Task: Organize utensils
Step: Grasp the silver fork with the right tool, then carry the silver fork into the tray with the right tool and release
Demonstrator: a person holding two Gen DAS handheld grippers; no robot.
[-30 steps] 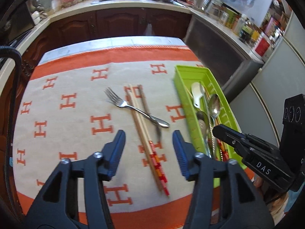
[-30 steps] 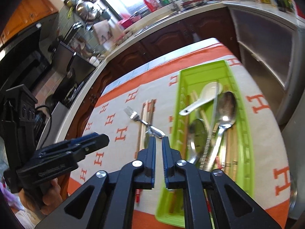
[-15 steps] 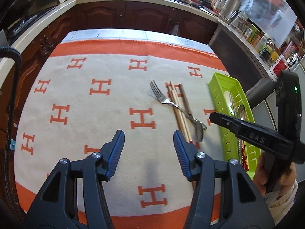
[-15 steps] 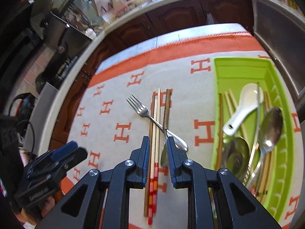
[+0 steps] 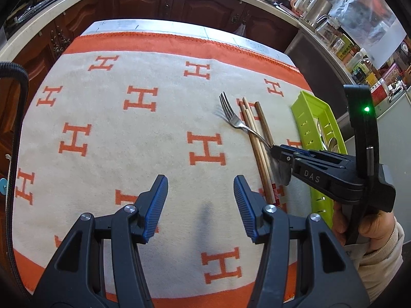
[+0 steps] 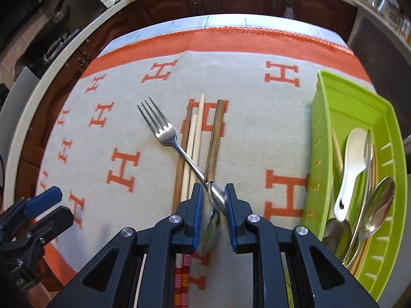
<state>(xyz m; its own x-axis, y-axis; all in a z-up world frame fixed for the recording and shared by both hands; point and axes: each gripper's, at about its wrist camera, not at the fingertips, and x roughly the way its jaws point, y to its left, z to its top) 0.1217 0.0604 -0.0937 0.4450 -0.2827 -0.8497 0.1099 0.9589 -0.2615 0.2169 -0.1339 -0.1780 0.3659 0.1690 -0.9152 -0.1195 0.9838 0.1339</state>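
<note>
A steel fork (image 6: 164,133) lies diagonally across several chopsticks (image 6: 192,143) on the orange-and-cream cloth; it also shows in the left wrist view (image 5: 231,118). My right gripper (image 6: 213,200) is open a little, its jaws on either side of the fork's handle end and a dark-handled utensil (image 6: 215,138), low over the cloth. From the left wrist view the right gripper (image 5: 276,151) sits over that handle end. My left gripper (image 5: 200,200) is open and empty above bare cloth. The green tray (image 6: 395,133) holds spoons and chopsticks.
The tray stands at the cloth's right side, also seen in the left wrist view (image 5: 305,118). A white ceramic spoon (image 6: 352,164) and metal spoons (image 6: 377,205) lie in it. Dark wood cabinets (image 5: 143,2) and a cluttered counter (image 5: 341,43) run behind the table.
My right gripper has come down and forward onto the fork's handle end and opened slightly around it. My left gripper has drifted left, away from the utensils, still open.
</note>
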